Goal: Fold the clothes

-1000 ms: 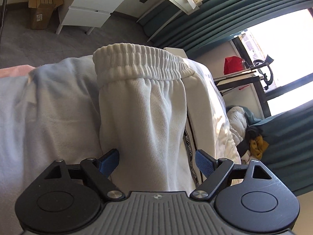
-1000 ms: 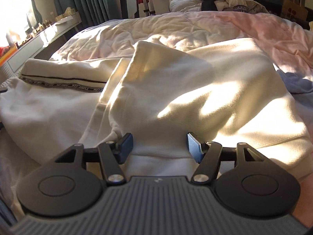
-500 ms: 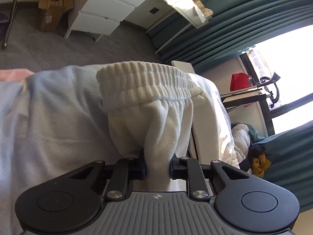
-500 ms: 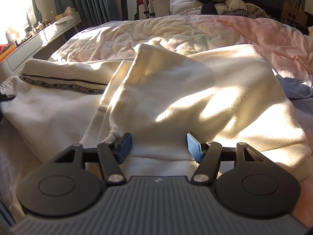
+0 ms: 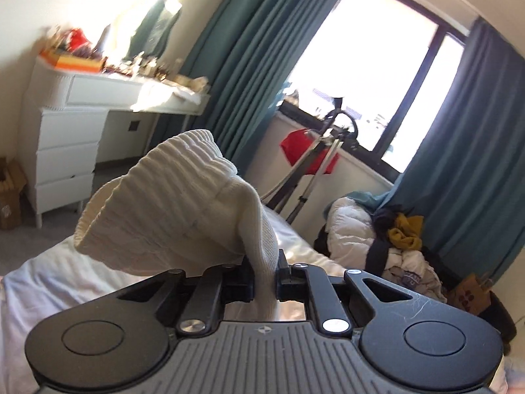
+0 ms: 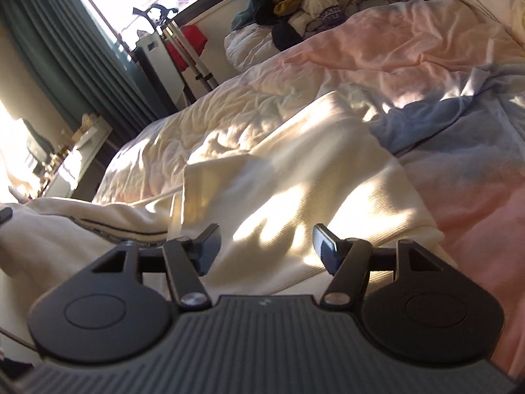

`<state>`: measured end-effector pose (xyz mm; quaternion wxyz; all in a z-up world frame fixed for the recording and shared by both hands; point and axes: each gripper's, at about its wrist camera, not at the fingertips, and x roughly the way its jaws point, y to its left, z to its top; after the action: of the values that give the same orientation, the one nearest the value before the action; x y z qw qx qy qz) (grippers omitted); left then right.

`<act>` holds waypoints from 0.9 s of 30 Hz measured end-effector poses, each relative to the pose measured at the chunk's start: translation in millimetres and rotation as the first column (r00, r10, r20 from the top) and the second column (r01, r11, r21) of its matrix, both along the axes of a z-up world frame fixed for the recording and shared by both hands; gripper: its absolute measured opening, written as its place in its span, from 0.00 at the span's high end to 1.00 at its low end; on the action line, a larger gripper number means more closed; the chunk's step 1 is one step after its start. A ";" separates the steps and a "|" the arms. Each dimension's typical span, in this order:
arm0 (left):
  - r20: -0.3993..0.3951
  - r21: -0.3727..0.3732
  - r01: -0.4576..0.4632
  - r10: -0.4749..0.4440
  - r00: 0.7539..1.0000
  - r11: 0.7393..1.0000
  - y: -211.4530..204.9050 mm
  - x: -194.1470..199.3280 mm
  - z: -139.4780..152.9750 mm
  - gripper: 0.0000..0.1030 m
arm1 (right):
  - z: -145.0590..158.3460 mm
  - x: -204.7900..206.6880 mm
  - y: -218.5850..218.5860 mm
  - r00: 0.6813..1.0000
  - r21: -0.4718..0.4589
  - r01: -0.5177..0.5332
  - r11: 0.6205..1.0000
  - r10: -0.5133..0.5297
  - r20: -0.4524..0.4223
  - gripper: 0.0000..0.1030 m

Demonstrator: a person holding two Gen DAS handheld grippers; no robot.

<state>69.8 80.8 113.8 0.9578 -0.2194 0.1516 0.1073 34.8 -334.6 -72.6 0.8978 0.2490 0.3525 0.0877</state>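
Ribbed white knit cuff (image 5: pixel 157 210), matt black plastic left claw (image 5: pixel 265 277), crumpled soft cotton bedding (image 6: pixel 377 55), pleated teal curtain (image 5: pixel 249 52)

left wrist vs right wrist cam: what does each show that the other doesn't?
Left wrist only: the left claw, jaws closing, pinching the ribbed cuff of the white trousers, lifted off the bed; white drawers.

Right wrist only: the right claw open over the trousers' flat body; nothing gripped; the pink and blue duvet.

Both: teal curtains, bright window, clothes pile, red bag.
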 end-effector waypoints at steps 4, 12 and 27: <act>0.062 0.134 0.099 -0.108 0.992 0.986 -90.8 12.7 22.0 0.89 | 10.1 -1.7 -43.9 0.995 0.099 0.101 0.990 -0.102 0.009 0.36; 0.007 0.354 0.345 -0.371 0.929 0.869 -256.7 36.0 -10.7 0.89 | 10.7 -5.3 -125.0 0.961 0.291 0.268 0.919 -0.275 -0.017 0.36; -0.352 0.639 0.627 -0.555 0.754 0.446 -384.6 5.3 -206.4 0.82 | -19.1 19.3 -158.7 0.987 0.513 0.162 0.843 -0.128 -0.101 0.36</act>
<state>75.2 -303.9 -92.6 0.9304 0.2493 0.2062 -0.1723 54.0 -493.3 -91.6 0.7898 0.5104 0.3241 0.1035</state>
